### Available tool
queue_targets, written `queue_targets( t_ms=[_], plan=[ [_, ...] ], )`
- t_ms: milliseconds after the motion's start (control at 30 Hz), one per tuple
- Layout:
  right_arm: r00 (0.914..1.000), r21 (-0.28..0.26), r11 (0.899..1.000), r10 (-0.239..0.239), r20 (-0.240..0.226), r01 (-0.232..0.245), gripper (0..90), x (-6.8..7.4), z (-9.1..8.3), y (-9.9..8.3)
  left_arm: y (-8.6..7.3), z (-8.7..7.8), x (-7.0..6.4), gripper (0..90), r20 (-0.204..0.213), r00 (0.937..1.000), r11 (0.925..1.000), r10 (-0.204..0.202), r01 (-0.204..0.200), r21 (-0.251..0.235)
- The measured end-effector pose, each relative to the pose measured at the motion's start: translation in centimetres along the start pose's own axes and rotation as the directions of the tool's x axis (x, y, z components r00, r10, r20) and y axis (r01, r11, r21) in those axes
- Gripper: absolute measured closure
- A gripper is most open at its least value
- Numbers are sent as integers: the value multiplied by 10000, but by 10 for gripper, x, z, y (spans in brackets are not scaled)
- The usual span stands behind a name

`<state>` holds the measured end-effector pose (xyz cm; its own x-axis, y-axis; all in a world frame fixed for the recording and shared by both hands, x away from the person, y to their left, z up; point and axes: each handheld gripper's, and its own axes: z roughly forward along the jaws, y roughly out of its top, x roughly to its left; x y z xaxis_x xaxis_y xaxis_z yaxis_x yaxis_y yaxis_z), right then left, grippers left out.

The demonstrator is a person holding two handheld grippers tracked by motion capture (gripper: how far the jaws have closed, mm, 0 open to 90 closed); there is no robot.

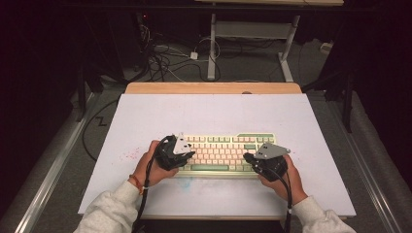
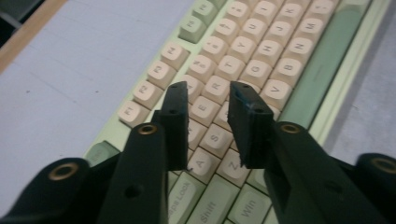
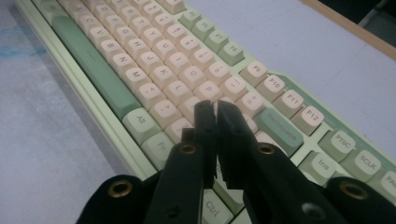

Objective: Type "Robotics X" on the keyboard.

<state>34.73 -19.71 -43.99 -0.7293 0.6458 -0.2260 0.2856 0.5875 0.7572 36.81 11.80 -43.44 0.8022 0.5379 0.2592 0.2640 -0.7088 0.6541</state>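
Note:
A cream and green keyboard [image 1: 221, 151] lies on the white board [image 1: 209, 114], near its front edge. My left gripper [image 1: 189, 155] hovers over the keyboard's left end. Seen from the left gripper view, the left gripper [image 2: 209, 89] is open, its jaws standing apart above the E and R keys of the keyboard [image 2: 261, 51] with nothing between them. My right gripper [image 1: 249, 158] is over the keyboard's right end. Through the right gripper view, that gripper [image 3: 215, 107] is shut, empty, with only a thin slit between its jaws, just above the keys right of P on the keyboard [image 3: 154, 51].
The board rests on a wooden table whose far edge [image 1: 214, 88] shows behind it. Faint red marks [image 1: 130, 155] stain the board left of the keyboard. Cables [image 1: 165, 60] and a desk frame [image 1: 252, 34] stand on the floor beyond.

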Motion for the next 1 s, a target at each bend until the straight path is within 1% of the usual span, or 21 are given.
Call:
queue_targets(
  t_ms=[67,100,167,300,367,433,567,633,733,800,867,933,967,1000],
  plan=[
    [10000,-35,10000,35,30,-35,842,0,0,1,0,0,0,598,-134,9999,10000,-7,7,-42],
    [9999,-78,10000,50,92,-49,827,-1,0,1,0,0,0,586,-271,9996,9999,-108,106,-69],
    [9998,-201,9997,139,161,-135,801,-1,0,2,0,1,0,527,-417,9991,9999,-117,116,-12],
    [9991,-279,9992,282,308,-274,731,-4,1,3,0,2,1,472,-581,9981,9998,-204,198,-102],
    [9983,-308,9989,377,442,-364,693,-5,1,3,-1,2,1,448,-586,9980,9996,-237,229,-146],
    [9976,-315,9986,436,533,-420,641,-6,2,3,-1,2,1,416,-693,9973,9996,-259,249,-153],
    [9945,-246,9976,666,811,-648,530,-9,3,3,-1,3,0,352,-690,9972,9995,-273,260,-190],
    [9927,-230,9969,769,931,-751,478,-10,4,3,-1,4,0,299,-661,9973,9993,-321,309,-193],
    [9897,-283,9961,857,1148,-830,400,-11,4,3,-1,5,1,240,-734,9962,9987,-468,451,-248],
    [9889,-292,9958,900,1181,-871,341,-11,5,2,-1,5,0,206,-847,9949,9981,-552,528,-311],
    [9894,-239,9963,845,1183,-823,295,-11,6,2,-1,5,-1,187,-804,9947,9971,-635,599,-468],
    [9883,-219,9968,791,1307,-769,254,-10,7,2,-1,4,-2,156,-927,9940,9964,-588,528,-660],
    [9859,-208,9970,774,1482,-752,244,-10,8,3,-1,4,-2,154,-908,9943,9963,-556,493,-703],
    [9858,-248,9965,830,1461,-802,243,-10,8,3,-1,4,-3,154,-793,9949,9958,-616,559,-729]
  ],
)
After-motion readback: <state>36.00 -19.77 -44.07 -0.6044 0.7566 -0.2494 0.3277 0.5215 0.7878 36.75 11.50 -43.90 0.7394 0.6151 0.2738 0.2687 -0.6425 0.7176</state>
